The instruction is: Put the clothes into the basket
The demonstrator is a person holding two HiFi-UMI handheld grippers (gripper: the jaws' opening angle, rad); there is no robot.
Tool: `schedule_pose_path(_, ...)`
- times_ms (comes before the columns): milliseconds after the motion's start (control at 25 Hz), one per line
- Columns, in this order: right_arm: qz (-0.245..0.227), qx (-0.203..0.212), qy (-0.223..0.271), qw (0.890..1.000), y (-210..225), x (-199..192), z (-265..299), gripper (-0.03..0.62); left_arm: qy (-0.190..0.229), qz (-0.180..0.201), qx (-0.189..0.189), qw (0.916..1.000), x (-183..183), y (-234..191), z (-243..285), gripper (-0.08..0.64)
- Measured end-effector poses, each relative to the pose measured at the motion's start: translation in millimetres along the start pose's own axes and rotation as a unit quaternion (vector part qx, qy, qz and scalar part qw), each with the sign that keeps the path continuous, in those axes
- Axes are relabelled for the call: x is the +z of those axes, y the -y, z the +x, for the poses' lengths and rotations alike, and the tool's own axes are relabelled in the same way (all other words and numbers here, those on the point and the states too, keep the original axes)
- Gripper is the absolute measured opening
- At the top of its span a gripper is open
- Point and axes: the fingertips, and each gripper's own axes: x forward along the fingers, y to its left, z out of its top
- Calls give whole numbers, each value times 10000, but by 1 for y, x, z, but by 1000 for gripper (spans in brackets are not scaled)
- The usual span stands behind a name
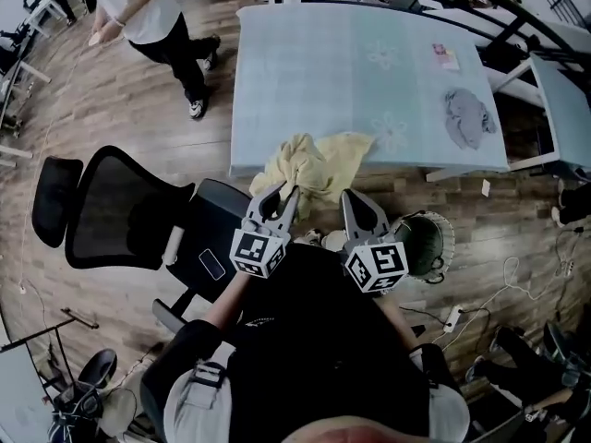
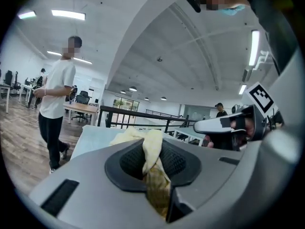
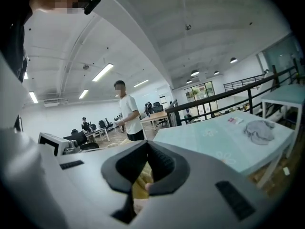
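Pinching yellow cloth [image 1: 314, 160] at table [image 1: 305, 81] edge, 6 o'clock side. Left gripper [image 1: 288, 197] fingers clamped on fold. Right gripper [image 1: 355, 201] fingers near-closed, same cloth in gap, seemingly pinched. Neither cloth in basket [image 1: 443, 224] yet; it sits on floor [image 1: 120, 109], 4 o'clock of grippers. Grey cloth [image 1: 466, 116] untouched, table's 3 o'clock. Pale flower-print tabletop; open office, wood floor, chair [image 1: 120, 215] at 9, person [image 1: 157, 17] at 11.

Open-plan office: black mesh swivel chair [image 1: 106, 212], rows of desks [image 3: 157, 119], ceiling strip lights [image 2: 69, 15], wood-plank floor [image 1: 111, 109].
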Motion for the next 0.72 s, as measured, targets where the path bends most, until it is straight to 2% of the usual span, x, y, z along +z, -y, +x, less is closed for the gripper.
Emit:
schedule_pose_path(120, 168, -411, 95, 9990, 16, -1, -23, 9, -95, 81, -342, 9993, -1, 15, 10, 74)
schedule_pose_path(320, 405, -1212, 250, 9915, 58, -9, -73, 9, -34, 294, -1151, 9929, -1, 71, 44, 74)
schedule_pose_path(720, 434, -2080, 672, 9749, 99, -8, -176, 9, -283, 407, -2185, 9746, -26, 191, 67, 74)
